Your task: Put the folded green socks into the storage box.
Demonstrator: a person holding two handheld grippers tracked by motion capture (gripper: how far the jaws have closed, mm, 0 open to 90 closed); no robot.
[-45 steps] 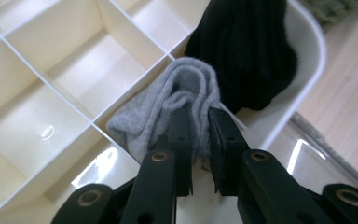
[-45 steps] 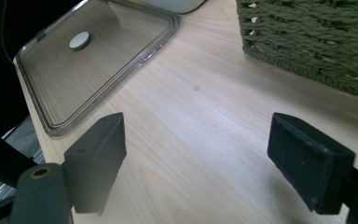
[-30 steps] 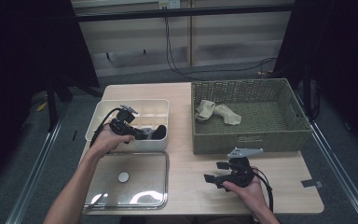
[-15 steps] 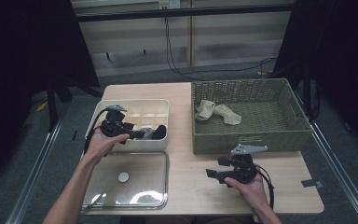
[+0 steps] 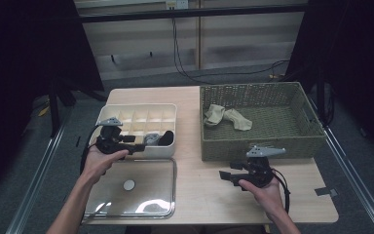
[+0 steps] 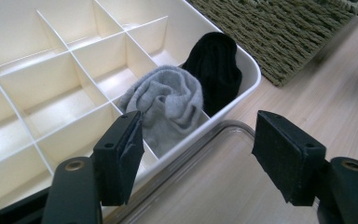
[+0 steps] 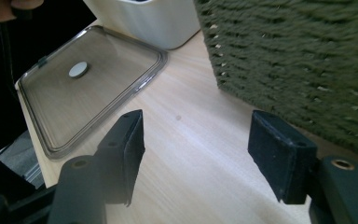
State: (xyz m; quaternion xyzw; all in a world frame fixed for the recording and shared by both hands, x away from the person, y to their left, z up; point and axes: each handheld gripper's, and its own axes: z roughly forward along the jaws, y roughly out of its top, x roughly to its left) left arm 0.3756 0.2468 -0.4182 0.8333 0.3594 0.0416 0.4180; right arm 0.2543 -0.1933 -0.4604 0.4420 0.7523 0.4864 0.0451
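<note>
A white divided box (image 5: 141,106) stands on the table's left. A rolled grey sock (image 5: 151,139) and a black sock (image 5: 167,138) sit in adjoining compartments along its near right edge. My left gripper (image 5: 137,146) hovers at the box's near rim, open and empty. In the left gripper view the grey sock (image 6: 168,100) and black sock (image 6: 214,70) lie just beyond the left gripper (image 6: 198,149). My right gripper (image 5: 225,175) is low over the bare table in front of the basket, open and empty, pointing left. In the right gripper view the right gripper (image 7: 196,149) has wood between its jaws.
A green woven basket (image 5: 263,146) at the right holds beige socks (image 5: 226,117). The box's clear lid (image 5: 131,187) lies flat in front of the box, and appears as the lid (image 7: 84,88) beside the basket wall (image 7: 298,60). Bare wooden table (image 5: 199,195) lies between my hands.
My left gripper has drawn back from over the box toward its near left rim. My right gripper has shifted a little to the right and away from me.
</note>
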